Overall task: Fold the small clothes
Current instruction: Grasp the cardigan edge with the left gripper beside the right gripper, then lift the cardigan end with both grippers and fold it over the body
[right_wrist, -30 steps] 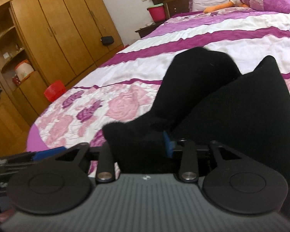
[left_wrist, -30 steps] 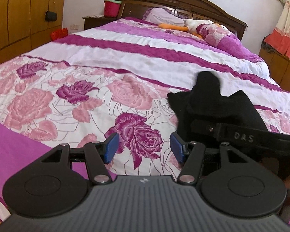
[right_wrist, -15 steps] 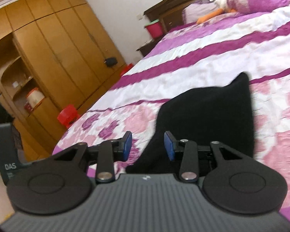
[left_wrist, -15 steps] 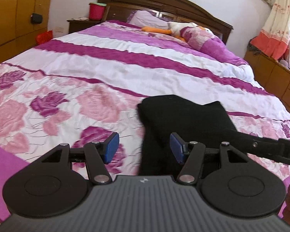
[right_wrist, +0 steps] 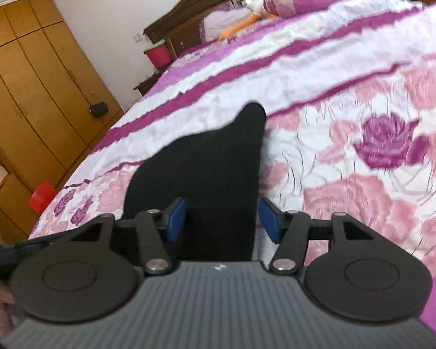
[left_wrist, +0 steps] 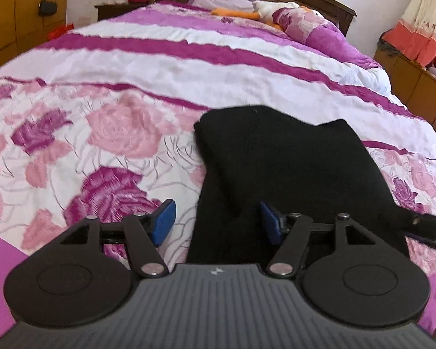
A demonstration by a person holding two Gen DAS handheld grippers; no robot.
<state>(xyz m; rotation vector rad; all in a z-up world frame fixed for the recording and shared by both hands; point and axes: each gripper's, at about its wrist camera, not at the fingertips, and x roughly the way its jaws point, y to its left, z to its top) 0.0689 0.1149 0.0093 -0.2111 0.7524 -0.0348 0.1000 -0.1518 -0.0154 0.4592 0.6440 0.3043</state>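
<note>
Black cloth lying flat on the flowery bed cover, far from the pillows. Left gripper just above its near edge, jaws opening, holding nothing. Right gripper above its other side, jaws opening, pads off the cloth.

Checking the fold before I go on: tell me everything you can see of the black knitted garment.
The black knitted garment looks soft and finely ribbed, lying flat on the pink floral bedspread with one layer folded over another. A pointed corner reaches up the bed. Nothing presses on it.
</note>
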